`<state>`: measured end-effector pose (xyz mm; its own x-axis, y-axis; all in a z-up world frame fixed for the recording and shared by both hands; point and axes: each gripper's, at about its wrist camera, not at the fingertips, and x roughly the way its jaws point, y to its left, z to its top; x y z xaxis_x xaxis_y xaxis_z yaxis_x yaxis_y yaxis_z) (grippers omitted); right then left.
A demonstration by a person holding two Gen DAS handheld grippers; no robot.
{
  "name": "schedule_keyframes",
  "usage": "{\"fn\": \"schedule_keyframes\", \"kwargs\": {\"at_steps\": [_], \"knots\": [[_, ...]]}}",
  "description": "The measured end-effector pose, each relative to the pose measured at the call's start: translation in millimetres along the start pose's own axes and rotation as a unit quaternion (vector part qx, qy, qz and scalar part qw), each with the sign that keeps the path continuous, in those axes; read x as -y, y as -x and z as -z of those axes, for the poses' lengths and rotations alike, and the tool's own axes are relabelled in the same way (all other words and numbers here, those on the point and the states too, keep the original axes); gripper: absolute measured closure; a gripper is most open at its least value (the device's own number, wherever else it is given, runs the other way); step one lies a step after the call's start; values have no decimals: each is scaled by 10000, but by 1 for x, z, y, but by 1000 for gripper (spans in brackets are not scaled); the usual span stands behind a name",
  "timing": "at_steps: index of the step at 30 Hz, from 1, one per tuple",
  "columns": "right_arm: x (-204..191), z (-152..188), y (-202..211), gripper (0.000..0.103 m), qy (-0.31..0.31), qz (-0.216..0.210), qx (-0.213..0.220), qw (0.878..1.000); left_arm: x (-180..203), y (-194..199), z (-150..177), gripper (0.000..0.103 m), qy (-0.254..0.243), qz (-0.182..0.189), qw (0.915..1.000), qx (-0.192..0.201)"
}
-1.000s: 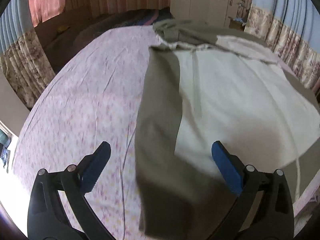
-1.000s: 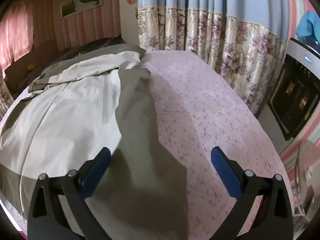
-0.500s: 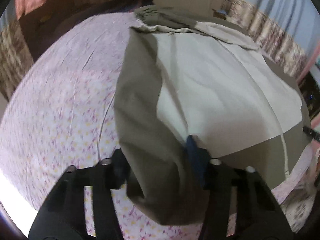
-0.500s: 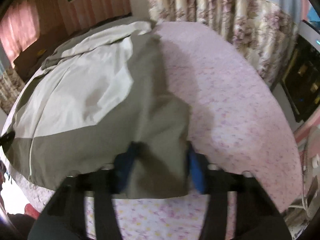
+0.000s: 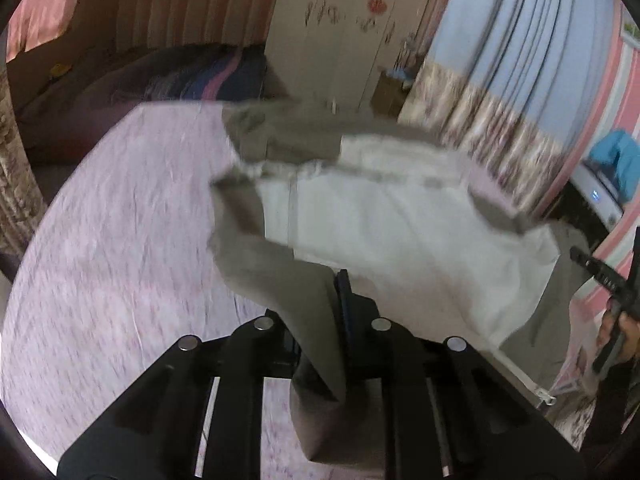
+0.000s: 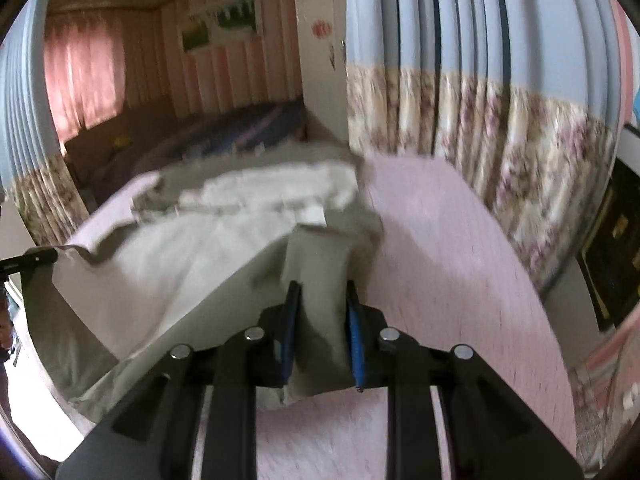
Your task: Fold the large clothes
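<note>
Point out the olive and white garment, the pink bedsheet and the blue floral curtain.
olive and white garment (image 5: 400, 216), left wrist view, on its white middle panel.
pink bedsheet (image 6: 440, 240), right wrist view, bare part right of the garment.
blue floral curtain (image 6: 480, 40), right wrist view, blue upper part.

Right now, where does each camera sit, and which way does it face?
Left wrist: on the left gripper, looking along its closing fingers, garment between them, across the bed to a wardrobe; the right gripper shows.
Right wrist: on the right gripper, closing on the garment, facing the curtain.
Shared: garment, bed, wardrobe.
</note>
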<state>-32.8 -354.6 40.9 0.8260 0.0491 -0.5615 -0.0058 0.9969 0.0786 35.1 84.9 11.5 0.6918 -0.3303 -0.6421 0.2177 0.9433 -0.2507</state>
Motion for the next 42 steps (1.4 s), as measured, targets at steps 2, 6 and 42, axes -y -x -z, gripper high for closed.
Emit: {"fn": "schedule_keyframes", "kwargs": {"at_steps": [2,6,42], "knots": [[-2,-17,3,82,8,11,251,9997,-1,6,-15,89,-24,-9,9998,192],[-5,-46,2,82,61,66,579,9983,-8,11,-45,90,81,-100,9989,462],[-32,-233,-284,82,494,1837,1109,9755,-41,-238,-252,89,70,-1697,9855,-60]]}}
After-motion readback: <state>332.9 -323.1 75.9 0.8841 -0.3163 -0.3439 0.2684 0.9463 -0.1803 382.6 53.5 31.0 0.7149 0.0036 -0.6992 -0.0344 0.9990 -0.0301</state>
